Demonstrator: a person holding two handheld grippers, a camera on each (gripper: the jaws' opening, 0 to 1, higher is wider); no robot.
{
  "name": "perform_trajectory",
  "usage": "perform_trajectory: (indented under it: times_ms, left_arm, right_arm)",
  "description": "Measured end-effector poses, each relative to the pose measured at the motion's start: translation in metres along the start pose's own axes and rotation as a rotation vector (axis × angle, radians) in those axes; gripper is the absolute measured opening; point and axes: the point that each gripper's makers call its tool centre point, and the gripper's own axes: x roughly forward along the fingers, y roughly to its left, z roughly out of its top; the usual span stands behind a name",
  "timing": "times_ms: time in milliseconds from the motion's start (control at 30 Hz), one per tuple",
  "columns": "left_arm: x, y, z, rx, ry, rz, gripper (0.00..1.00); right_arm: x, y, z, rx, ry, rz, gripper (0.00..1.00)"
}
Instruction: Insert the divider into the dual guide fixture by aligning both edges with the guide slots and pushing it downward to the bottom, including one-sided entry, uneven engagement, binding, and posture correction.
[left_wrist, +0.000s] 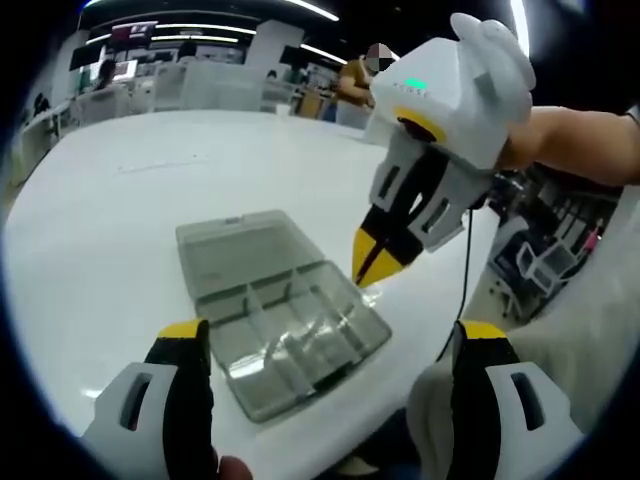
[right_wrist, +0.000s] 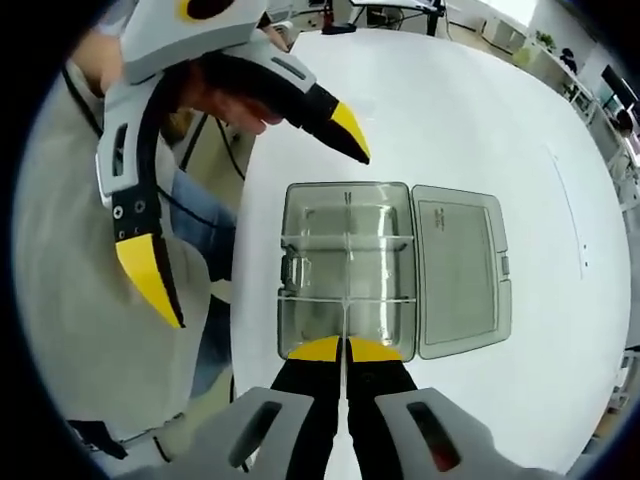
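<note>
A clear plastic compartment box (left_wrist: 285, 330) (right_wrist: 310, 225) lies on the white table with its lid (left_wrist: 235, 245) (right_wrist: 455, 270) folded open beside it. My right gripper (right_wrist: 347, 350) (left_wrist: 372, 258) is shut on a thin clear divider (right_wrist: 346, 300). The divider stands on edge along the box's middle, in line with the notches in the end walls. How deep it sits in the slots I cannot tell. My left gripper (left_wrist: 332, 335) (right_wrist: 257, 212) hovers open near the box's near side, with nothing between its jaws.
The box sits close to the table's front edge (left_wrist: 420, 280). A black cable (left_wrist: 462, 290) hangs off that edge beside the person's lap. Desks and chairs (left_wrist: 545, 260) stand past the edge, and more white tabletop (left_wrist: 150, 150) stretches behind the box.
</note>
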Motion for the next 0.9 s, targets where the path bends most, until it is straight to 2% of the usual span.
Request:
perform_trajectory:
  times_ms: [900]
  left_arm:
    - [0.0002, 0.0003, -0.0006, -0.009, -0.003, -0.002, 0.99]
  right_arm:
    - [0.0056, 0.0, -0.0007, 0.009, -0.002, 0.01, 0.0]
